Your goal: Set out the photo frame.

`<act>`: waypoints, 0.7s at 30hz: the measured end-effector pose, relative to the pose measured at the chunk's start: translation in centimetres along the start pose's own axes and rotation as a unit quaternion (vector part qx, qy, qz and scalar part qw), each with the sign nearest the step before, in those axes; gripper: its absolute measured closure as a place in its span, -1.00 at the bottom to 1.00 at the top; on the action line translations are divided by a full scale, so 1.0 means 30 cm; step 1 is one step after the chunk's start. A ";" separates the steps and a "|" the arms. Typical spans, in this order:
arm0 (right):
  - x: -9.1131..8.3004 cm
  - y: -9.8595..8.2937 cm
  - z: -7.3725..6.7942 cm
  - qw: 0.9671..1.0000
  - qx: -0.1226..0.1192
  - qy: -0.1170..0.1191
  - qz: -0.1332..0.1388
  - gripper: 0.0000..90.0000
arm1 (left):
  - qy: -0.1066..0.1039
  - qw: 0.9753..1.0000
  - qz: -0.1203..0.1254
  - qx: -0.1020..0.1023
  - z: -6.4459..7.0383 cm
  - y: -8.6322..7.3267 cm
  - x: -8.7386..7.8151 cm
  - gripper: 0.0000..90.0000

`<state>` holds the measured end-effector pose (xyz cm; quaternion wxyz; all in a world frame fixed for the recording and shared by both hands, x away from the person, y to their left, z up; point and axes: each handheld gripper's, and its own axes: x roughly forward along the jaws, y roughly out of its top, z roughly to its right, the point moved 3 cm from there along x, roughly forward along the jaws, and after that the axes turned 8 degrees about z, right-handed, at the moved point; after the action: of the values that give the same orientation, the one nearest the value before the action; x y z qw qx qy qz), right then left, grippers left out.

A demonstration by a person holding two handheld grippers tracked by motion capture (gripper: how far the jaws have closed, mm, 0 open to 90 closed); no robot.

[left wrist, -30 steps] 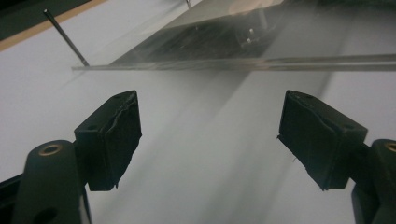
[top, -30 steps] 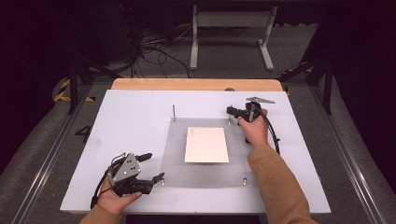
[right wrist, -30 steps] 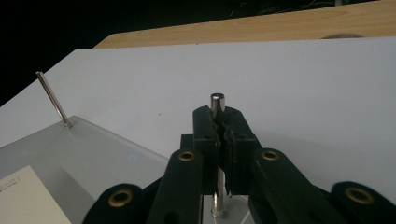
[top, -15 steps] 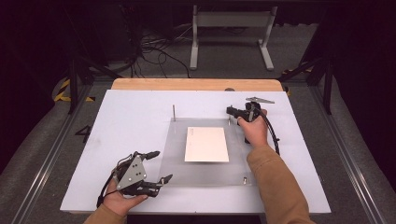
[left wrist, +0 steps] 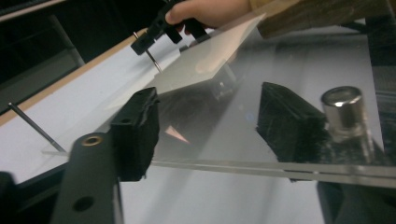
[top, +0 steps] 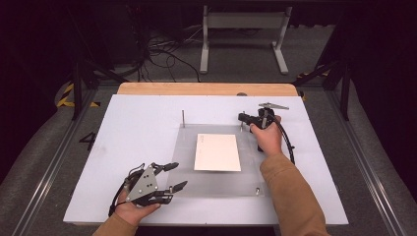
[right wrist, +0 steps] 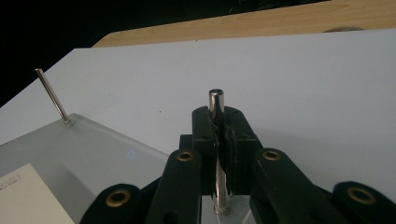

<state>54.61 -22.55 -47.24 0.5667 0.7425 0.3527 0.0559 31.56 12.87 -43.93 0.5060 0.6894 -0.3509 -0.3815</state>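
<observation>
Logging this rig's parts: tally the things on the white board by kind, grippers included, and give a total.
Clear acrylic plate: 1
White paper card: 1
Metal pins standing at the plate's corners: 4, namely far left, far right, near right and near left
Hand-held grippers: 2, left and right
Total: 8

My left gripper [top: 173,177] is black, topped by a grey three-cornered plate with dark screw holes. My right gripper [right wrist: 218,135] shows brass-ringed holes, trails a black cable, and my sleeve [top: 290,191] is tan.
</observation>
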 end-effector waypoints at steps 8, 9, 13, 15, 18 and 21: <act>-0.001 0.000 -0.005 1.000 -0.005 -0.003 -0.001 0.86 | -0.005 1.000 0.003 0.013 -0.001 0.010 -0.002 0.07; -0.002 0.001 -0.005 1.000 -0.007 -0.004 -0.001 0.86 | -0.006 1.000 0.003 0.013 -0.002 0.009 -0.002 0.07; -0.010 0.006 -0.014 1.000 -0.024 -0.014 -0.009 0.83 | -0.008 1.000 0.001 0.014 -0.004 0.009 -0.003 0.06; -0.019 0.009 -0.016 0.999 -0.028 -0.017 -0.014 0.71 | -0.008 1.000 0.002 0.012 -0.007 0.012 -0.003 0.06; -0.040 0.016 -0.017 1.000 -0.018 -0.015 -0.013 0.49 | -0.008 1.000 0.004 0.008 -0.008 0.014 -0.002 0.07; -0.060 0.020 -0.017 0.999 -0.025 -0.016 -0.017 0.40 | -0.008 1.000 0.004 0.006 -0.008 0.016 -0.001 0.07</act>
<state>53.29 -23.27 -45.96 0.5915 0.7227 0.3548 0.0432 31.71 12.88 -43.41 0.5003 0.6879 -0.3606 -0.3827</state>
